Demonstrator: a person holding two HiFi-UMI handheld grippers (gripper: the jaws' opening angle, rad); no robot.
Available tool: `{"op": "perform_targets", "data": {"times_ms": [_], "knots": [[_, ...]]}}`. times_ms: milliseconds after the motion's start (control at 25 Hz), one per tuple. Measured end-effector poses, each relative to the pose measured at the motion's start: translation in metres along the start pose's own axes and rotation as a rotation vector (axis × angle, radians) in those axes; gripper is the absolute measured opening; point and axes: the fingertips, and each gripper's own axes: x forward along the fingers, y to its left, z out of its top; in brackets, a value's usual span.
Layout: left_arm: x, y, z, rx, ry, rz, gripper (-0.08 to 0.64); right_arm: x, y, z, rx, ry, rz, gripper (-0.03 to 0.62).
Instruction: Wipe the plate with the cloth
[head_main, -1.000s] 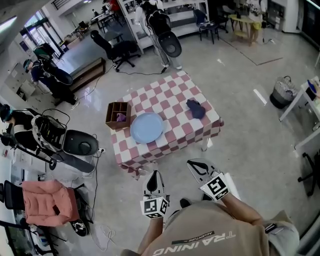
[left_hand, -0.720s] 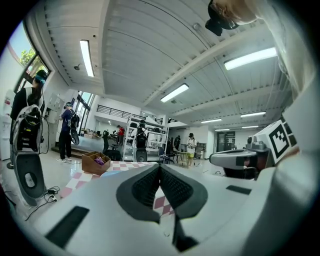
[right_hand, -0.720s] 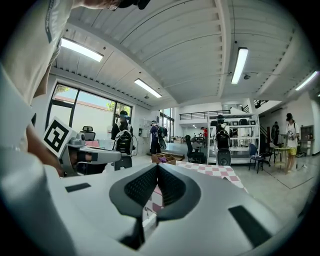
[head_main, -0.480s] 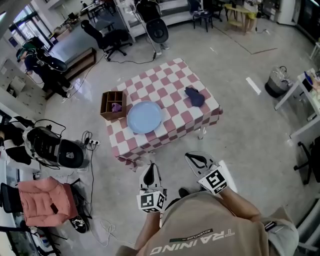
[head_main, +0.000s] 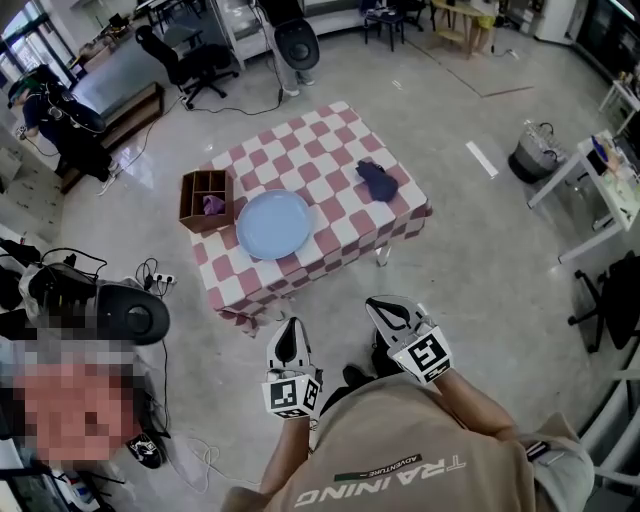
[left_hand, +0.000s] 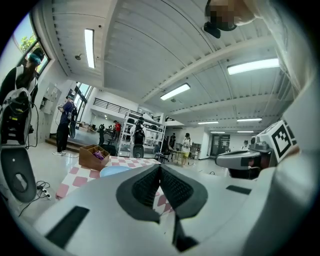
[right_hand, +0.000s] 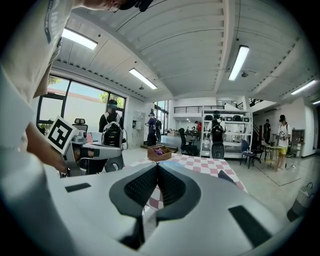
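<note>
The round blue plate (head_main: 273, 223) lies flat and face up on the checked table (head_main: 336, 124), near its front edge, so it has no long axis to speak of. Just beside the plate's left rim stands a wooden box (head_main: 205, 198) with compartments, something purple in one of them. The dark blue cloth (head_main: 378, 180) lies crumpled near the table's right end, well apart from the plate; in the head view its longer stretch runs on a slant from upper left to lower right, toward the near right corner. The table itself sits skewed in that view, its long sides climbing from lower left to upper right. Both tools are held over the floor in front of the person, short of the table. The left hand-held gripper (head_main: 290, 330) is clenched with its jaws meeting and nothing between them, and the right hand-held gripper (head_main: 383, 308) is clenched and empty as well. Compared with a second ago, the table and everything on it has slid up and to the left in the head view. The plate, box and cloth keep the same places relative to one another, and both pairs of jaws look just as closed as before.
</note>
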Motion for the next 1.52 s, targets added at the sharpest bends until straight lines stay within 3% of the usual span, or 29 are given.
{"op": "perform_targets", "data": {"times_ms": [280, 760, 1240, 1520], "knots": [[0.030, 0.006, 0.004, 0.004, 0.011, -0.001, 0.011, 0.026, -0.025, 0.004, 0.015, -0.018, -0.003, 0.015], [0.121, 0.024, 0.033, 0.044, -0.019, 0.074, 0.011, 0.099, -0.108, 0.023, -0.002, -0.079, 0.074, 0.015], [0.199, 0.030, 0.041, 0.042, -0.021, 0.158, 0.011, 0.152, -0.178, 0.018, -0.018, -0.056, 0.155, 0.016], [0.224, 0.043, 0.041, 0.042, -0.006, 0.172, 0.011, 0.182, -0.192, 0.018, -0.014, -0.050, 0.192, 0.017]]}}
